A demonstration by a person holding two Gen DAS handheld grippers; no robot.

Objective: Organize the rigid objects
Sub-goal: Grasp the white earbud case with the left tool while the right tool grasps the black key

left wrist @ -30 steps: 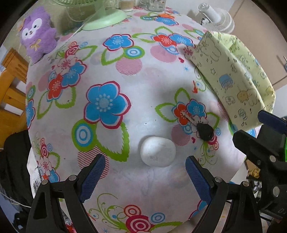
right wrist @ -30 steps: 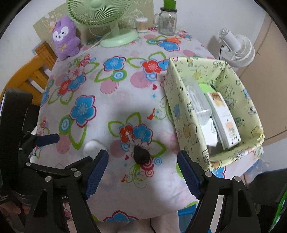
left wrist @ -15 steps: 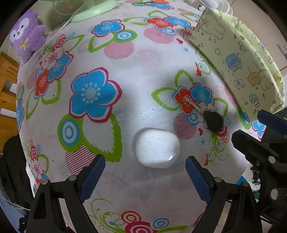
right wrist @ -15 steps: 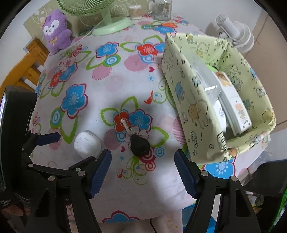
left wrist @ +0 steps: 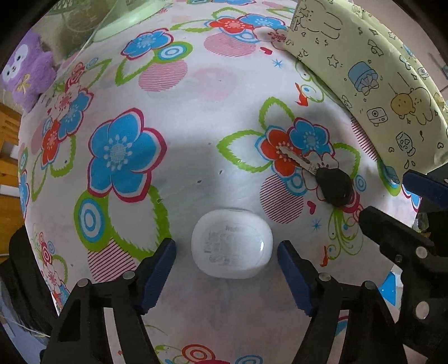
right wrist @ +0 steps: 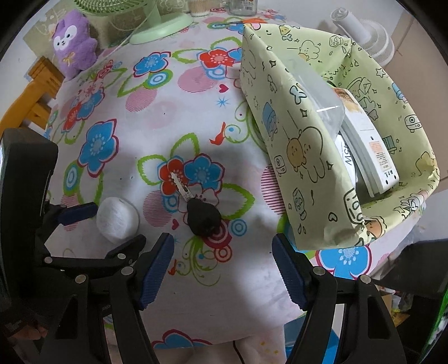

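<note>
Left gripper [left wrist: 226, 253] pointing straight down, jaws closing, white rounded case [left wrist: 231, 243] right between the blue pads [left wrist: 158, 270] — slim gaps on both sides, not pinched. Case flat on the flowered tablecloth [left wrist: 196, 117], faint grey print facing up.

Right gripper [right wrist: 222, 270] alongside, jaws standing wide, gripping nothing. Black-headed key [right wrist: 202, 216] just ahead of its fingertips, on the cloth, silver blade angled away over a red flower. Same key up and right of the left gripper [left wrist: 331, 186], close to the white case but not touching. Left gripper's dark frame crowding in from the right gripper's left side [right wrist: 81, 212], white case [right wrist: 117, 218] beside it.

Further right of the right gripper: green cartoon-print fabric bin [right wrist: 282, 117], walls soft and slumped, near wall leaning. Inside it, a white box with a label [right wrist: 372, 148] lying slanted, a clear plastic item [right wrist: 316, 95] resting against the near wall, more white packaging under them, hard to tell what. Same bin at the upper right of the left gripper [left wrist: 378, 84], only its outside wall seen.

Far edge, beyond both grippers: purple plush toy [right wrist: 74, 42], green fan base [right wrist: 161, 28], a glass jar [right wrist: 242, 7], a small tub of sticks [right wrist: 198, 8]. White fan [right wrist: 366, 36] off the table behind the bin. Wooden chair [right wrist: 37, 89] at the far left.
</note>
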